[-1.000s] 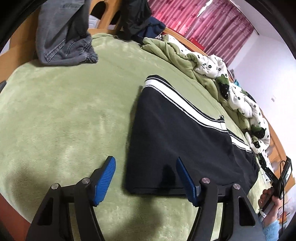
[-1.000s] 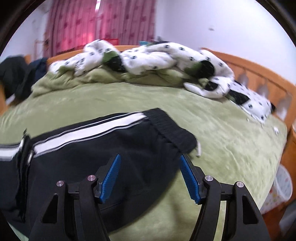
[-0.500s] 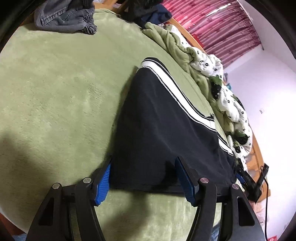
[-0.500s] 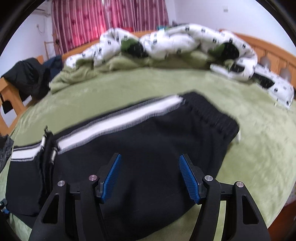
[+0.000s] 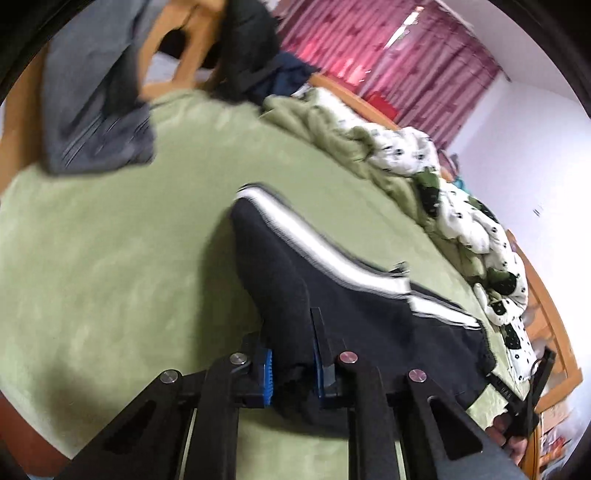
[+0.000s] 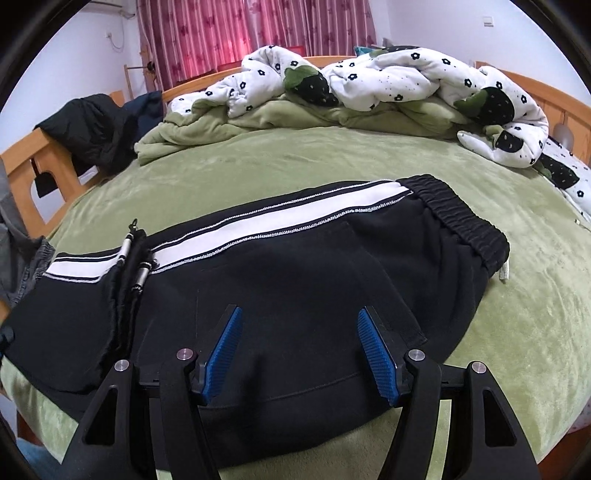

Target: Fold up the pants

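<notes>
Black pants with a white side stripe lie folded lengthwise across a green bed cover; the elastic waistband is at the right. My left gripper is shut on the near edge of the pants at the leg end and lifts the cloth a little. My right gripper is open, its blue pads over the pants' near edge by the seat, not gripping.
A bunched white flowered quilt and green blanket lie along the bed's far side. Grey jeans and dark clothes hang at the wooden bed frame. Red curtains hang behind.
My left gripper closed on the near edge of the pants and raised it; that view is now blurred. My right gripper moved forward over the pants and stays open.
</notes>
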